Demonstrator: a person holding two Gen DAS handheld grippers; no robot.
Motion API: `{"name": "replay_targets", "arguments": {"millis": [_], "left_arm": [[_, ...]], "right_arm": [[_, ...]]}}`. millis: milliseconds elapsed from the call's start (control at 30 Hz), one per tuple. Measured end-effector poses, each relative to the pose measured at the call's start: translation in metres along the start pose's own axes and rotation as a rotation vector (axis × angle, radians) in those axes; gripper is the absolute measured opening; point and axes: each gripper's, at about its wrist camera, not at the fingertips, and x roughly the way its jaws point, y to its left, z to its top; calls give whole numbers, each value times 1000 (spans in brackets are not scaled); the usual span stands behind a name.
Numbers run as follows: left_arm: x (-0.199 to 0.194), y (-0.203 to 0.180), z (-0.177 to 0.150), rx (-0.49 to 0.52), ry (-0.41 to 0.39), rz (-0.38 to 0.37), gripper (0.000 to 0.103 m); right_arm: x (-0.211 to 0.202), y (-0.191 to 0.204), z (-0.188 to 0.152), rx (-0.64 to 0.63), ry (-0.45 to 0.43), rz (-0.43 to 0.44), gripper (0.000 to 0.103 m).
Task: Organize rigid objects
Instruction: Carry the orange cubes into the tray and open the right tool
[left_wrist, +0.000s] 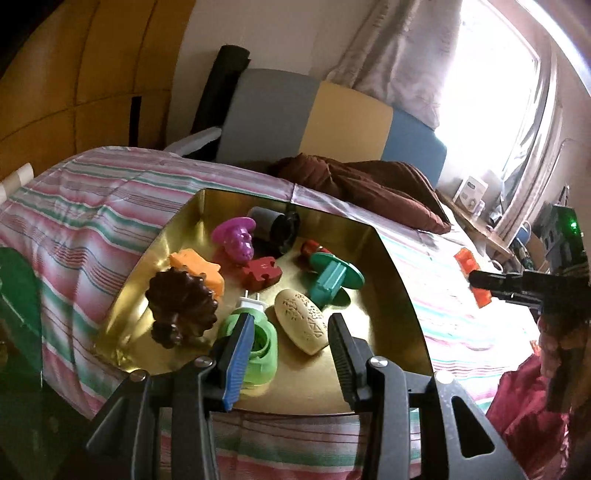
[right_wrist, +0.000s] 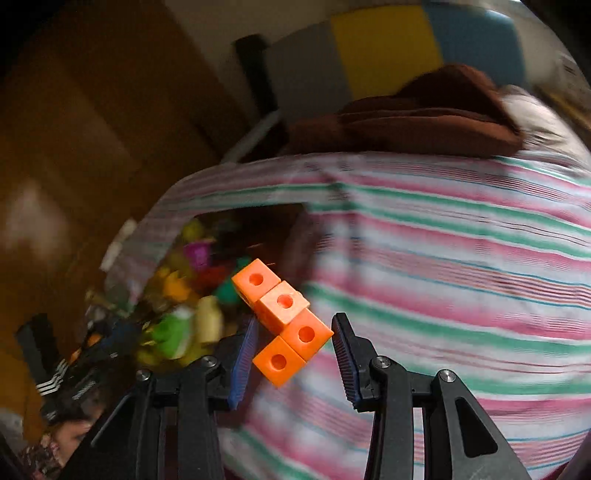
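A gold tray (left_wrist: 399, 280) lies on the striped bed and holds several toys: a brown ridged piece (left_wrist: 181, 306), an orange piece (left_wrist: 199, 269), a purple piece (left_wrist: 238, 236), a red puzzle piece (left_wrist: 262, 275), a teal piece (left_wrist: 332, 282), a beige oval (left_wrist: 303, 321) and a green plug-in piece (left_wrist: 258, 343). My left gripper (left_wrist: 291, 354) is open over the tray's near edge, empty. My right gripper (right_wrist: 291, 350) has its jaws wide apart with a chain of orange cubes (right_wrist: 284, 321) between them, touching the left pad; the view is blurred. The cubes (left_wrist: 472, 273) also show in the left wrist view.
A brown cloth (left_wrist: 369, 184) lies at the head of the bed before a grey, yellow and blue headboard (left_wrist: 332, 122). A shelf with small items (left_wrist: 476, 206) stands by the bright window. The tray with toys (right_wrist: 184, 295) appears blurred in the right wrist view.
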Motion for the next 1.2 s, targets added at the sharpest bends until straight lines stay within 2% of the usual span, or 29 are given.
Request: {"name": "replay_targets", "arguments": {"millis": [167,300,467,667,900,967,1067,1133,1200], "left_arm": [[-3,9,-1,-25,-7,8,42],[-5,14,-1,-44,-4,17,42],[-10,16,0,-55,-18,28,42],[-11,16,1,-60,-17,78,42],[-11,14,2,-54,-17,161,42],[-11,14,3,-52,-13,183,42],[-11,15,4,-58,-13,211,42],[-11,15,5,-58,-2,215,42],[-11,14,5,-53,0,218,42]], "right_arm": [[34,67,-10,-124,44,-12,42],[63,92,-15,-137,85,-49,42],[96,98,-19,-135,136,-191,42],[120,95,-21,-114,166,-289,42],[128,105,-27,-177,143,-388,43],[123,105,-27,-174,123,-394,52],[105,109,-31,-168,68,-393,61],[92,109,-34,-147,23,-376,67],[78,109,-37,-117,-25,-352,68]]}}
